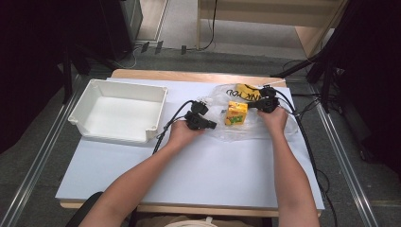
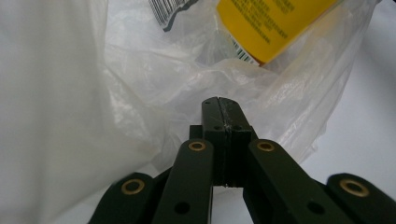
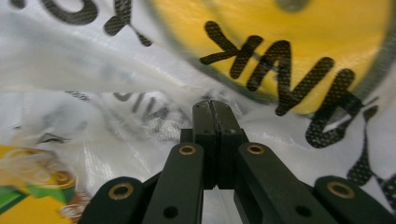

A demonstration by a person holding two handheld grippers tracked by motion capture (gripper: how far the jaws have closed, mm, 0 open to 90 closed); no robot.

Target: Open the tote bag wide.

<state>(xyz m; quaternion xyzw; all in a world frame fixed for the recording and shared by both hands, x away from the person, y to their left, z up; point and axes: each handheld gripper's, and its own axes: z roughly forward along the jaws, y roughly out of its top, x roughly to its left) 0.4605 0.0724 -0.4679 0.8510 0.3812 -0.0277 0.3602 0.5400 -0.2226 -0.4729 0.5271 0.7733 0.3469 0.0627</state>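
The person's forearms reach in from the worktop's near edge. The left gripper [image 2: 218, 105] has its jaws together, pinching the thin film of the plastic bag [image 1: 222, 127]; the right gripper [image 3: 210, 108] is likewise clamped on the bag's printed film. The bag lies toward the far right edge, beside the white bin [image 1: 90, 97]. Soft, light and slippery, it's best held at its rim. The yellow carton [image 1: 236, 113] inside stands roughly upright

The plastic bag [image 3: 140, 70] carries black letters "ANK" on a yellow circle; the rest is unreadable.
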